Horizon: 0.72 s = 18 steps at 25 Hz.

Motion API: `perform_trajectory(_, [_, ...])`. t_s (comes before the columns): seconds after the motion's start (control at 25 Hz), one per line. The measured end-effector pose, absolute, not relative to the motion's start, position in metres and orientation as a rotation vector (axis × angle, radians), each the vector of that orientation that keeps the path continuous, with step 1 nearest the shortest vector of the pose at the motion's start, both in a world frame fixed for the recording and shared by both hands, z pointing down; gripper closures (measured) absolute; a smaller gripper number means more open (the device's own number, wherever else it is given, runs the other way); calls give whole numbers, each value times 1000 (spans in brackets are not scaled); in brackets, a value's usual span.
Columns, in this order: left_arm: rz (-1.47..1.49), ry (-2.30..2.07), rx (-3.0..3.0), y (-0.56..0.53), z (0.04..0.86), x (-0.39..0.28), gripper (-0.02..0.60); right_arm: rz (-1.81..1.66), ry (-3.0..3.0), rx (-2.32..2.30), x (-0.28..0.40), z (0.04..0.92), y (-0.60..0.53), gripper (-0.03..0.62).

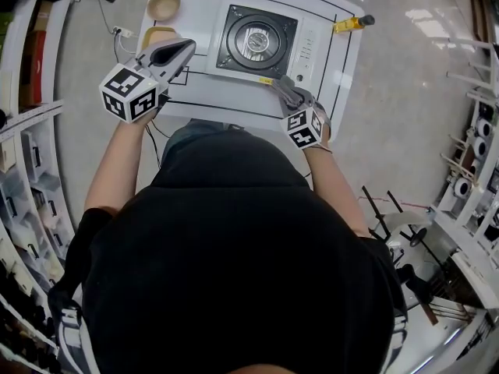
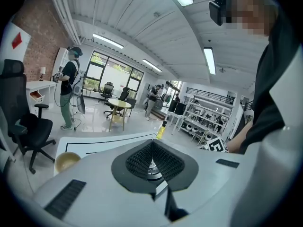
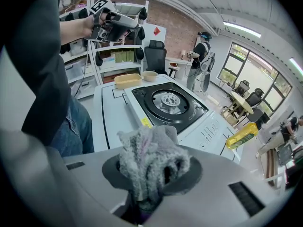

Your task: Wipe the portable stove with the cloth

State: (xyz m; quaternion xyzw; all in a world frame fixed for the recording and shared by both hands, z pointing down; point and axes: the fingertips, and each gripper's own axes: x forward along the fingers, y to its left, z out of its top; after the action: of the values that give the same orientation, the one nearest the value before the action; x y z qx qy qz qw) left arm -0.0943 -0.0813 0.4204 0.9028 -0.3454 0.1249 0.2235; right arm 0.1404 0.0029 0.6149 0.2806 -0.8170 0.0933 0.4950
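Right gripper view shows the right tongs [image 3: 152,176] clamped on a bunched grey cloth [image 3: 149,155]. The portable stove [image 3: 170,105] sits just ahead of and below them on the white worktop [image 3: 111,117], and the cloth is not touching it. The left tongs [image 2: 152,161] are closed on nothing, raised well to the left of the right tongs. By the look of it the cloth is in hand but wiping has not begun, so the whole stove top remains to be done.

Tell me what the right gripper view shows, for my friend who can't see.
The right gripper clamps a bunched grey cloth in its jaws. Just beyond, on a white table, sits the portable stove, black-topped with a round burner; a yellow bottle is farther right.
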Motion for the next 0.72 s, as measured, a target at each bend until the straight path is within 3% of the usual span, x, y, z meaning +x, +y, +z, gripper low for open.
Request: perform_trajectory(0.72, [331,-1003,2418,-83,439,-126,558,230,-2115,510,60,617,0,477])
